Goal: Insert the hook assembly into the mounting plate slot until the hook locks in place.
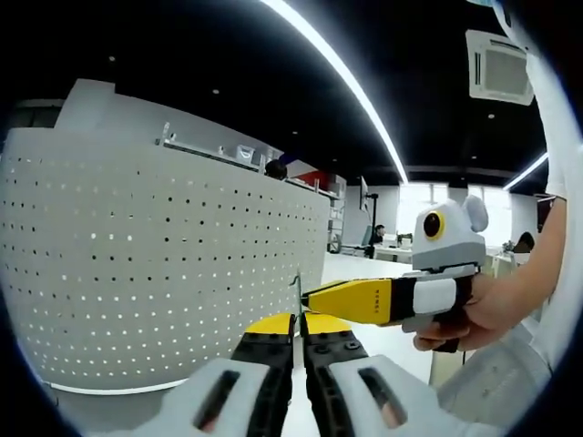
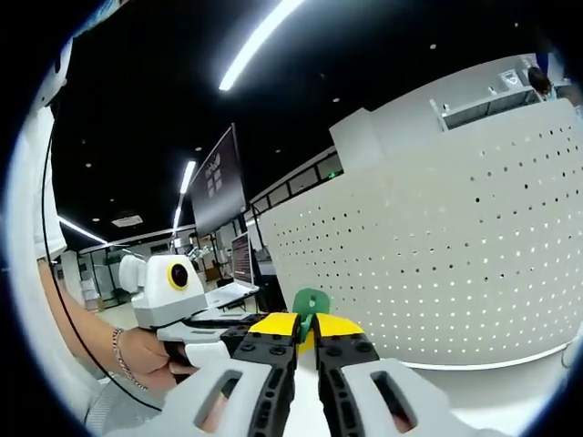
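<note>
Right claw closed on the green hook, held up just in front of the white perforated mounting plate; left claw w/ jaws together, a thin green edge at the tips, can't tell if it grips it; plate stands upright on a pale bench; no containers seen; dark ceiling w/ strip lights, office desks behind.

We see the white pegboard as matt, smooth sheet dotted with small round holes. Our right tongs have matt yellow and black plastic tips, and the green hook piece looks like smooth plastic.
</note>
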Available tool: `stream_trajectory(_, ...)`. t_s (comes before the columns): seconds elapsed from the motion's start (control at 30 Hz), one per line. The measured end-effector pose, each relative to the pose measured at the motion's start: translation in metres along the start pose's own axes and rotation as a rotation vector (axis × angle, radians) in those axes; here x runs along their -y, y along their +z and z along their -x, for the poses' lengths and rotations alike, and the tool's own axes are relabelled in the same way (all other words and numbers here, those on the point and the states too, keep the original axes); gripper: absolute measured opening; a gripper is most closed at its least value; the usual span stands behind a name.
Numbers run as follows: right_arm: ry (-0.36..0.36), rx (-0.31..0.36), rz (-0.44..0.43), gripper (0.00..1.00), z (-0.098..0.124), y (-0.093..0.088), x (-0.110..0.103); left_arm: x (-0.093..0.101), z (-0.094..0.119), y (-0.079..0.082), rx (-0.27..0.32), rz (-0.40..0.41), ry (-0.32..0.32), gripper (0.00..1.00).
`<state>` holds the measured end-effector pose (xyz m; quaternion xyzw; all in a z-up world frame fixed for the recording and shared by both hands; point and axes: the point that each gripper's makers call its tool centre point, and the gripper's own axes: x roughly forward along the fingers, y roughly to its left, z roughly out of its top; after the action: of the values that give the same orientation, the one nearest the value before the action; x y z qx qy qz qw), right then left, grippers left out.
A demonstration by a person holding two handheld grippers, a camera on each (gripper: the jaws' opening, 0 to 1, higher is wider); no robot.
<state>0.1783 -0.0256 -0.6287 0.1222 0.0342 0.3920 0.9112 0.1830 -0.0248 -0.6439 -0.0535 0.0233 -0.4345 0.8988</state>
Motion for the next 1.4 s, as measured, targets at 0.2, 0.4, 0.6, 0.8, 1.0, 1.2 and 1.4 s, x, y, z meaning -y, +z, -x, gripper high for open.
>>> stream_trajectory(0.2, -0.023, 0.0, -0.007, 0.02, 0.0, 0.001, 0.002, 0.001, 0.0, 0.0, 0.0, -0.006, 0.012, 0.02)
stream_trajectory(0.4, -0.033, 0.006, -0.015, 0.02, 0.0, 0.002, 0.002, 0.0, 0.0, 0.001, 0.001, -0.007, 0.018, 0.02)
stream_trajectory(0.6, -0.036, -0.003, 0.004, 0.01, 0.001, 0.001, 0.0, 0.002, -0.001, -0.001, -0.018, -0.05, 0.026, 0.04)
stream_trajectory(0.8, -0.03, 0.004, -0.009, 0.01, 0.002, 0.003, 0.002, 0.001, -0.001, -0.013, -0.092, -0.054, 0.011, 0.14)
stream_trajectory(1.0, -0.032, -0.001, -0.014, 0.01, 0.002, 0.002, 0.003, 0.001, -0.003, -0.009, -0.058, -0.064, 0.013, 0.51)
stream_trajectory(1.2, -0.031, -0.002, -0.011, 0.01, 0.002, 0.001, 0.003, 0.001, -0.005, -0.015, -0.079, -0.053, 0.006, 0.72)
stream_trajectory(1.4, -0.035, 0.0, -0.014, 0.01, 0.002, 0.003, 0.004, -0.001, -0.004, -0.015, -0.076, -0.051, 0.016, 0.82)
